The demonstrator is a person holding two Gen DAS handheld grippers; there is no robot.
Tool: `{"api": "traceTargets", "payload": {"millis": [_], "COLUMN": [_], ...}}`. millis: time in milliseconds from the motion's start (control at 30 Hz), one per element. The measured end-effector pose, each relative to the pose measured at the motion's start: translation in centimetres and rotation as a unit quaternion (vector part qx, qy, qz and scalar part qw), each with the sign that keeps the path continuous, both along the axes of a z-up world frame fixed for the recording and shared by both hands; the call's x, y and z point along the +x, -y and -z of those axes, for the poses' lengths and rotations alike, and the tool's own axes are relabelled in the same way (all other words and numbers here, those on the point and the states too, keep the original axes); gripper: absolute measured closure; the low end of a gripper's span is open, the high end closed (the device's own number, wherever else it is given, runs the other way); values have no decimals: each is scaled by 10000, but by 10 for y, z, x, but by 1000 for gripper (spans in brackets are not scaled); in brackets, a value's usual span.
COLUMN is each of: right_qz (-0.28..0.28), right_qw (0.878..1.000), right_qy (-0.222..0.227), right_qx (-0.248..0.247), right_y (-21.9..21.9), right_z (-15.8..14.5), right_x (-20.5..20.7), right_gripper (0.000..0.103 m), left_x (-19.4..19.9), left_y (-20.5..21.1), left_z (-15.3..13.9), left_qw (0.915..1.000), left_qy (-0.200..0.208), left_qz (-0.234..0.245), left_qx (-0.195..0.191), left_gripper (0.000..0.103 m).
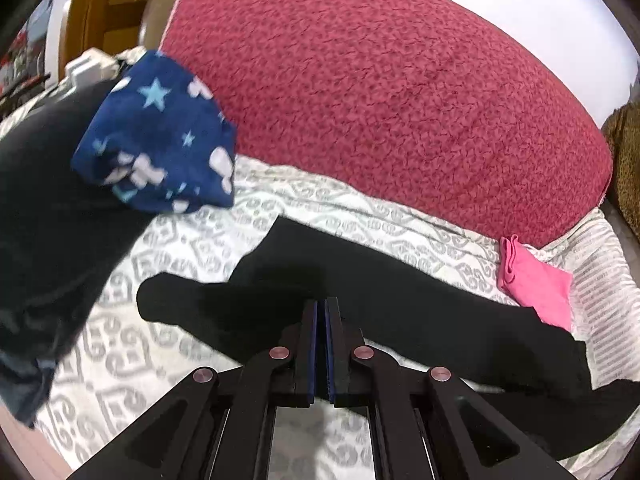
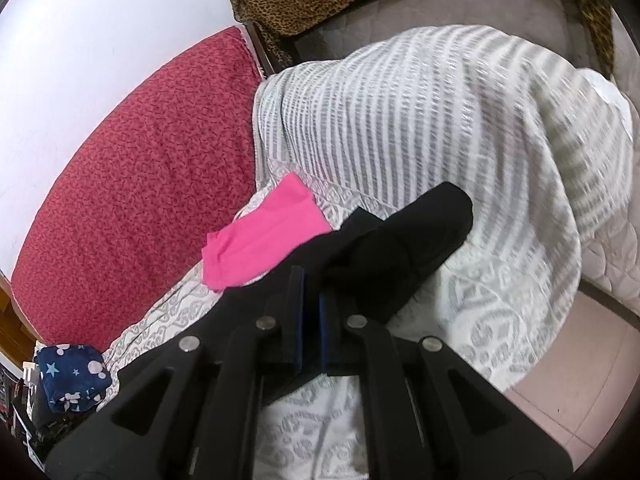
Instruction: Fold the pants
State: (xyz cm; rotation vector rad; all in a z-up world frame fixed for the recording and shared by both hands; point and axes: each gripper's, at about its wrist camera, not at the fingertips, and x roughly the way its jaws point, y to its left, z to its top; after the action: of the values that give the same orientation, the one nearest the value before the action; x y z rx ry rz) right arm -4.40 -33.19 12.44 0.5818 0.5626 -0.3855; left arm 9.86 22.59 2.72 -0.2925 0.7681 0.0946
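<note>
The black pants (image 1: 400, 300) — matte, smooth knit — lie stretched across the white patterned quilt (image 1: 160, 248). Left gripper (image 1: 321, 308) and right gripper (image 2: 311, 284) each pinch the cloth. A nubby crimson cushion (image 1: 380, 92) stands behind.

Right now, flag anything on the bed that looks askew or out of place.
The black pants lie crooked across the patterned bedspread, unfolded, one end overlapping the pink cloth. In the right wrist view a bunched fold rises beyond the right gripper. Nothing looks spilled or damaged.
</note>
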Motion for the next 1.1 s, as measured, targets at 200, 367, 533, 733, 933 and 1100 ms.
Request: {"api": "traceTargets", "payload": {"millis": [200, 367, 533, 733, 933, 1100], "right_qz": [-93, -180, -222, -128, -41, 15], "right_qw": [9999, 9984, 9968, 9969, 9965, 9958], "right_qy": [-110, -438, -506, -567, -650, -723], "right_qx": [-96, -305, -584, -530, -516, -565], "right_y": [1, -8, -17, -8, -10, -15], "right_z": [-15, -19, -11, -6, -7, -8], "right_x": [57, 123, 118, 98, 88, 78], "right_gripper": [96, 96, 96, 96, 96, 96], "left_x": [58, 74, 44, 25, 41, 55], "left_y": [9, 16, 7, -39, -46, -35], "left_z": [-13, 0, 24, 68, 102, 128], "left_qw": [9994, 9996, 9980, 9934, 9860, 9768], "left_qy": [77, -214, -485, -1084, -1293, -1567], "left_qz": [-78, 184, 333, 38, 1038, 1323], "left_qx": [321, 57, 232, 363, 177, 611], "left_gripper": [101, 100, 48, 34, 35, 35]}}
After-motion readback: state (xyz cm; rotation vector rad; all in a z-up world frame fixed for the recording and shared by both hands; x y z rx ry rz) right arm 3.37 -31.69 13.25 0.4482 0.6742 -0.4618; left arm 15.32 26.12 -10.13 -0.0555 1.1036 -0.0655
